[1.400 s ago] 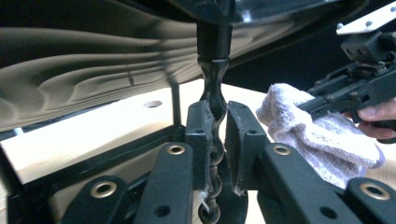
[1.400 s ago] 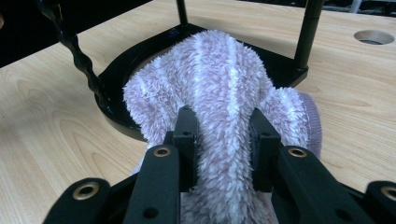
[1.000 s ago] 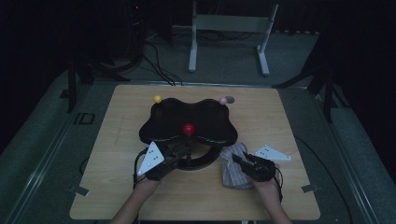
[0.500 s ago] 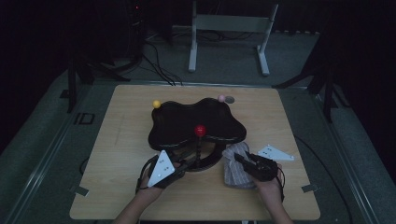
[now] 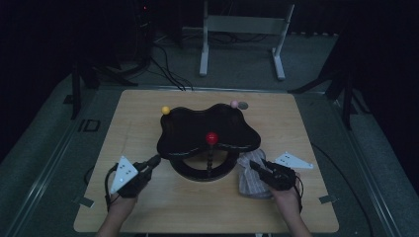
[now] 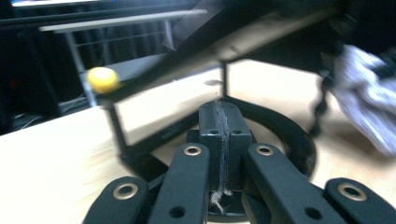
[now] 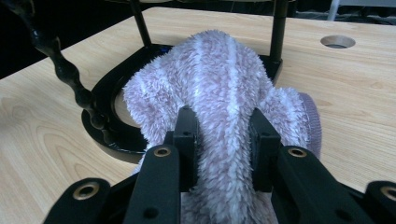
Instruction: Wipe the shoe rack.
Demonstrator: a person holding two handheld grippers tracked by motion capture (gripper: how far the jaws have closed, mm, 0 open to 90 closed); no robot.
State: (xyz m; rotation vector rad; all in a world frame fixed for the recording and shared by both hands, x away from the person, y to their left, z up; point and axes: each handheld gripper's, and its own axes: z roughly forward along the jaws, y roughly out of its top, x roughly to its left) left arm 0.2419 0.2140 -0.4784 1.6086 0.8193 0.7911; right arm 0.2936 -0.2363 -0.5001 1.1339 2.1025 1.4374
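Surface of pale wood is carrying everything we are working with, and the largest thing on it is a black stand with a wavy, lobed top, a ring base and a beaded post topped by a red ball. A yellow ball and a pink ball are sitting at its far corners.

We are holding a fluffy lilac-and-white sock in the right gripper, its fingers clamped on a fold of the pile near the front right of the ring base. The sock is lying partly on the surface and, in the right gripper view, draping up against the ring. The left gripper is hovering near the front left edge of the stand with its jaws together on nothing, having just been closing; a few stray fibres are clinging between them in the left gripper view.

We are judging the risks as follows. The pinch is taking only a ridge of soft pile, so a quick lift could be letting the sock slide out or stretch rather than come up whole. The fabric is lying against the ring base and close to the beaded post, so pulling sideways could be snagging it and dragging or tipping the stand. The left gripper, being so near the top's edge, could be knocking the stand if we are swinging it inward carelessly.
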